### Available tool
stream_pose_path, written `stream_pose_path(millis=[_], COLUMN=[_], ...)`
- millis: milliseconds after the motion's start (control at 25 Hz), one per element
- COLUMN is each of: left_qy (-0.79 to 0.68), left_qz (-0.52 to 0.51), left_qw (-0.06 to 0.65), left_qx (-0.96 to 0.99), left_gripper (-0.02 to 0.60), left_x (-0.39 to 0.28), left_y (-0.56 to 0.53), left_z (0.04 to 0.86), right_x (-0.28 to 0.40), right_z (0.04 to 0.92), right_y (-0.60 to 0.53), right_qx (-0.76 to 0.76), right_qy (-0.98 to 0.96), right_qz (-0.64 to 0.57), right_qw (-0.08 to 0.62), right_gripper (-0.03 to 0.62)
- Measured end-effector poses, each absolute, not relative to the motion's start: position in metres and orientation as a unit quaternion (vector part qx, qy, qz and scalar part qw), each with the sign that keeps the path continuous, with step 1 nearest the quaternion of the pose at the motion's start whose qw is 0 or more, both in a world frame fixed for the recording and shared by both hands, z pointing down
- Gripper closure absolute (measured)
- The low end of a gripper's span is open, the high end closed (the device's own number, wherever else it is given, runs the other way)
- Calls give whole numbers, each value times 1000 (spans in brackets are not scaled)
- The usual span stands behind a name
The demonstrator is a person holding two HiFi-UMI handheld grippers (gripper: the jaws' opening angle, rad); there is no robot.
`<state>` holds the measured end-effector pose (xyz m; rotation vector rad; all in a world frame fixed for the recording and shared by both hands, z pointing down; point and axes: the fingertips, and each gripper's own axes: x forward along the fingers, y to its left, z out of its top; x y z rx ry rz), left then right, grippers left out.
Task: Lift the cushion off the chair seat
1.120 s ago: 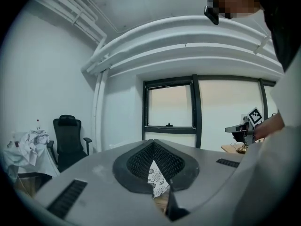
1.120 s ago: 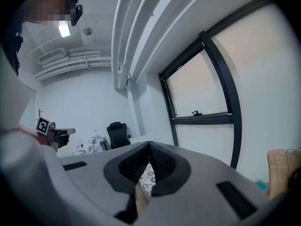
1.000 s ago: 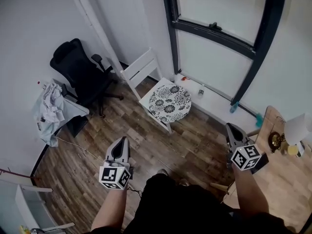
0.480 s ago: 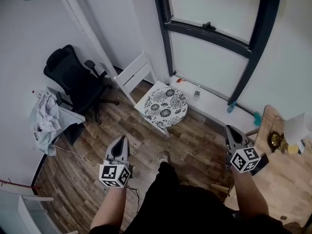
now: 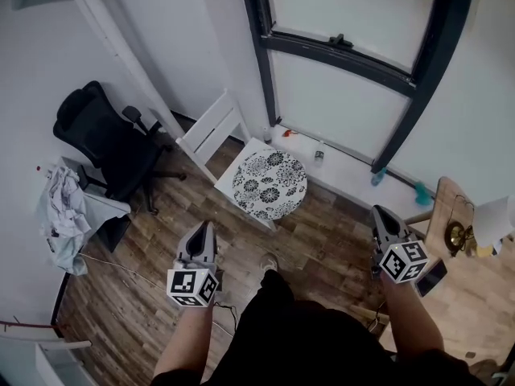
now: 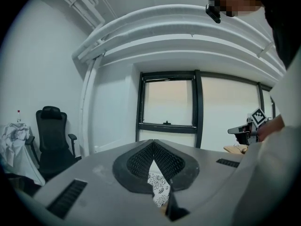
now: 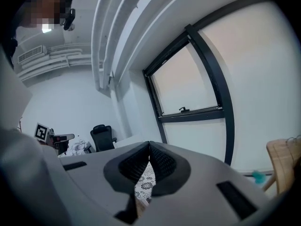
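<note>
A round white cushion with a black flower print (image 5: 270, 186) lies on the seat of a white wooden chair (image 5: 211, 129) below the window. My left gripper (image 5: 201, 235) hangs shut over the floor, short of the chair and to its left. My right gripper (image 5: 381, 217) is also shut, well to the right of the chair. Both are empty. In the left gripper view (image 6: 153, 143) a strip of the cushion (image 6: 160, 187) shows past the closed jaws. The right gripper view (image 7: 149, 145) shows the cushion (image 7: 143, 182) the same way.
A black office chair (image 5: 98, 141) stands at the left wall beside a low stand heaped with pale cloth (image 5: 63, 211). A wooden table (image 5: 469, 272) with a lamp (image 5: 492, 219) is at the right. A dark-framed window (image 5: 357, 47) rises behind the chair. A cable (image 5: 113, 265) crosses the wood floor.
The view has shifted toward the chair: the chair and cushion have slid left and down in the head view. Both grippers stay shut and sit nearer the chair.
</note>
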<state>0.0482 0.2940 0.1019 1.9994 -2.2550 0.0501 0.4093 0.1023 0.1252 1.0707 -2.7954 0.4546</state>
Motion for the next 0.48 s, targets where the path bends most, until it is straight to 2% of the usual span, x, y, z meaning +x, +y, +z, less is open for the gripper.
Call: stream_pose_path(millis=[280,480], left_qy=[-720,-716], left_qz=[35,26], left_qw=[73,82], left_qx=[689,693], left_gripper=[577,577], left_x=[-2,-57], left_y=[241,200], left_z=[114,117], right_x=[343,300], right_z=[122,138], right_y=[52,20], right_qx=[369,375], right_qy=[-915,-907], right_qz=[155,170], right_qw=[58,90], right_gripper=[583,583])
